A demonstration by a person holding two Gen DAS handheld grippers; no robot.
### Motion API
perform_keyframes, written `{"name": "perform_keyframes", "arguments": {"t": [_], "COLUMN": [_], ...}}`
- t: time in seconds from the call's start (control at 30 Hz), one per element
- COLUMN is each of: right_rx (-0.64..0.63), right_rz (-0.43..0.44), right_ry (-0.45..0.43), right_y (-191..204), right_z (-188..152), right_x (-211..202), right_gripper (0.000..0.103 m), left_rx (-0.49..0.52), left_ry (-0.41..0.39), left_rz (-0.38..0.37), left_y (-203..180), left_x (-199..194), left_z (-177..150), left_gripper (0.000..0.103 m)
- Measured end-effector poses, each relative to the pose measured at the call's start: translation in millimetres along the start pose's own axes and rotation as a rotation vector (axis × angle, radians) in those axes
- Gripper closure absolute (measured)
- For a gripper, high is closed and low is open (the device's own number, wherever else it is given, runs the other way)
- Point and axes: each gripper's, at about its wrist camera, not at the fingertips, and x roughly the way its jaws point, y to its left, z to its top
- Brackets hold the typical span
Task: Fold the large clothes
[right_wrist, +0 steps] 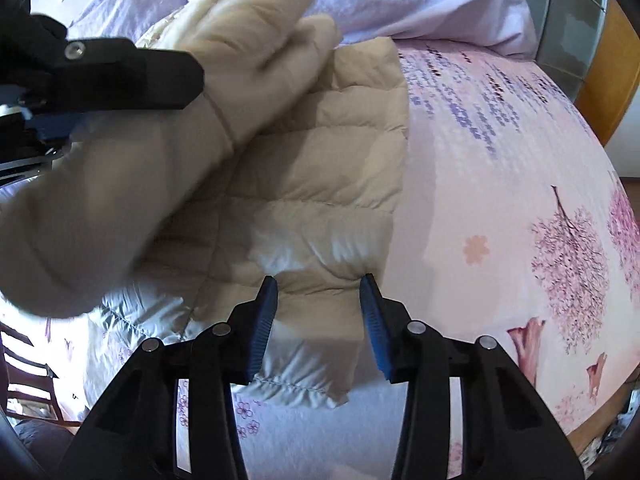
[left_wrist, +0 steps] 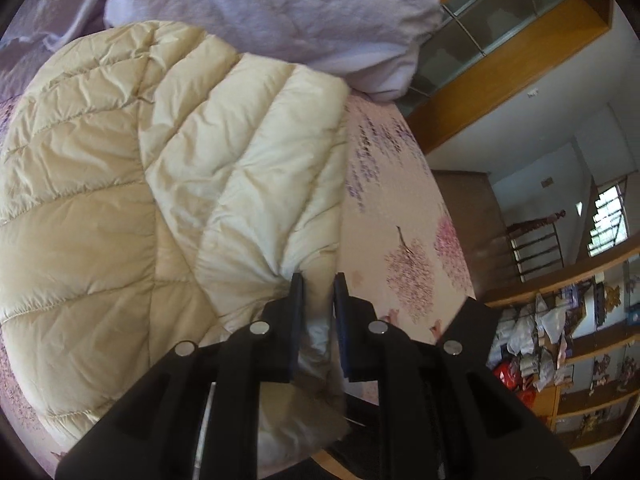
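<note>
A cream quilted puffer jacket [left_wrist: 160,184] lies on the bed. My left gripper [left_wrist: 318,280] is shut on a fold of the jacket's edge, with fabric bunched between its narrow jaws. In the right wrist view the jacket [right_wrist: 320,184] lies flat, and a lifted part of it [right_wrist: 140,184] hangs across the upper left, below the left gripper's black body [right_wrist: 120,76]. My right gripper [right_wrist: 319,280] is open, its fingertips set astride the jacket's near corner, with the jacket's hem lying between the jaws.
The bed has a pink floral sheet [right_wrist: 500,208] with purple text. A lilac duvet [left_wrist: 280,8] is piled at the far end. A wooden bed frame [left_wrist: 500,68] and cluttered wooden shelves [left_wrist: 560,340] stand to the right.
</note>
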Motion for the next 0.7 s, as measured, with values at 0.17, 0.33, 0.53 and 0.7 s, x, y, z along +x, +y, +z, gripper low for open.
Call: {"name": "perform_keyframes", "arguments": {"t": [0.17,0.33,0.53,0.7], "right_rx": [0.035,0.088,0.136,0.172], "right_rz": [-0.049,-0.095,-0.124,-0.132], "right_ry": [-0.015,-0.032,-0.068,-0.076], "right_y": [-9.7,-23.8,-33.9,-32.3], "right_z": [-1.1,3.3,8.2,5.9], "right_x": [-10.8,-18.8,-27.3,-33.2], "right_gripper": [0.057,0.044,0.029,0.026], "left_rx": [0.047,0.074,0.098,0.066], "left_ry": [-0.013,-0.065,-0.127,-0.158], "left_rz": [0.028,0.071,0.224,0.367], "left_y": [-14.1,-9.2,25.5,71.9], "left_x": [-8.0,-37.8,-70.4,-94.2], "left_z": [-1.1,0.0,3.9,6.5], "left_gripper": [0.068,0.054,0.049,0.049]}}
